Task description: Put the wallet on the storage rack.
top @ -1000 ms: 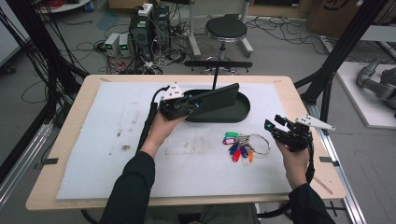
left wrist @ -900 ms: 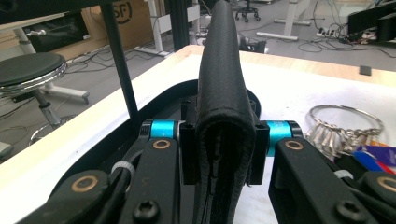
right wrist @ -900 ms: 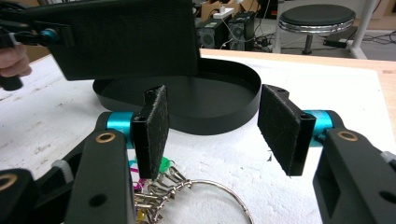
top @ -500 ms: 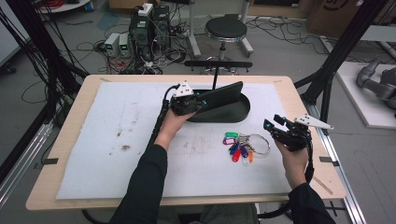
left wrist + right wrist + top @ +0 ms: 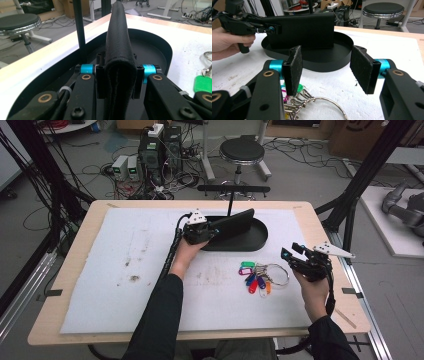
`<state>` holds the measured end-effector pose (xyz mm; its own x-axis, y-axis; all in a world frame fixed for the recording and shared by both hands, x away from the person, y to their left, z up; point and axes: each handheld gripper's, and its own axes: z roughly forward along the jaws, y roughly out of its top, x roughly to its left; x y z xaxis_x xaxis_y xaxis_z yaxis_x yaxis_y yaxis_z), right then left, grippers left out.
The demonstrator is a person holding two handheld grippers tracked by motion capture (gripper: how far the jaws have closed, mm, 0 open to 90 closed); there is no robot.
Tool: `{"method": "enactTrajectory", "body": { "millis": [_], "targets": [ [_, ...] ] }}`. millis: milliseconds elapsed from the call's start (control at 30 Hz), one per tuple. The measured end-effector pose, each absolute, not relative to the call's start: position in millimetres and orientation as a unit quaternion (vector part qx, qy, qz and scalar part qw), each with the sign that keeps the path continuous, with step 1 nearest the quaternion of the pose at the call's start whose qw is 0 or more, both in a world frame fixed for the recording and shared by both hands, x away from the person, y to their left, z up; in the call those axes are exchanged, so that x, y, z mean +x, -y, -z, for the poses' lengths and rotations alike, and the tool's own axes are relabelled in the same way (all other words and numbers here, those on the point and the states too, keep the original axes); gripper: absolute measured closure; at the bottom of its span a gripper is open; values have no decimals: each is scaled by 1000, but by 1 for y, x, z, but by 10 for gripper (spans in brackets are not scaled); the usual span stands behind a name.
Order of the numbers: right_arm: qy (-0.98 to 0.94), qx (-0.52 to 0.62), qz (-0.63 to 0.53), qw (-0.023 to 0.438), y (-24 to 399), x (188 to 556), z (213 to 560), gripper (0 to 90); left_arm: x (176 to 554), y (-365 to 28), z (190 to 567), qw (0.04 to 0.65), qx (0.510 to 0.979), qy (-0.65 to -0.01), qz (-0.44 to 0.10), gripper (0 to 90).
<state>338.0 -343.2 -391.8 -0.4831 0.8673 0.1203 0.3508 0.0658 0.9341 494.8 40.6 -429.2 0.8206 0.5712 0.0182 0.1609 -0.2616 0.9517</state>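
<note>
One white mat (stained), wooden table, stool

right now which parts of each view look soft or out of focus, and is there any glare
High view: evenly lit and somewhat soft all over, the key bunch lacks fine detail. Left gripper view: the black wallet is sharp at its near edge, softer farther off. Right gripper view: the pads are crisp, the stool slightly soft; no strong glare.

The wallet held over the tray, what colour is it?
Black; the wallet shows best in the right gripper view.
</note>
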Motion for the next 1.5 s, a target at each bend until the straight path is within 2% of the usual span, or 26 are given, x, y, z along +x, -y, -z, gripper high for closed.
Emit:
{"method": "enactTrajectory", "body": {
  "millis": [467, 533, 733, 833, 967, 1233, 1500],
  "targets": [
    [-687, 445, -519, 247, 343, 338, 392, 440, 497, -43, 435, 551, 777, -252, -171, 680],
    [-687, 445, -520, 246, 344, 338, 393, 440, 495, -40, 432, 548, 778, -247, -182, 638],
    [-687, 445, -519, 245, 346, 340, 394, 439, 489, -41, 423, 523, 790, -257, -188, 398],
    [-685, 448, -519, 245, 348, 340, 394, 438, 481, -43, 415, 518, 790, -261, -198, 328],
    [-684, 449, -520, 245, 351, 340, 394, 433, 465, -52, 402, 535, 781, -251, -202, 281],
    [-684, 450, -518, 248, 352, 338, 393, 426, 422, -82, 381, 545, 773, -238, -223, 278],
    [-681, 456, -516, 250, 355, 337, 393, 424, 381, -121, 378, 548, 766, -240, -236, 278]
  ]
}}
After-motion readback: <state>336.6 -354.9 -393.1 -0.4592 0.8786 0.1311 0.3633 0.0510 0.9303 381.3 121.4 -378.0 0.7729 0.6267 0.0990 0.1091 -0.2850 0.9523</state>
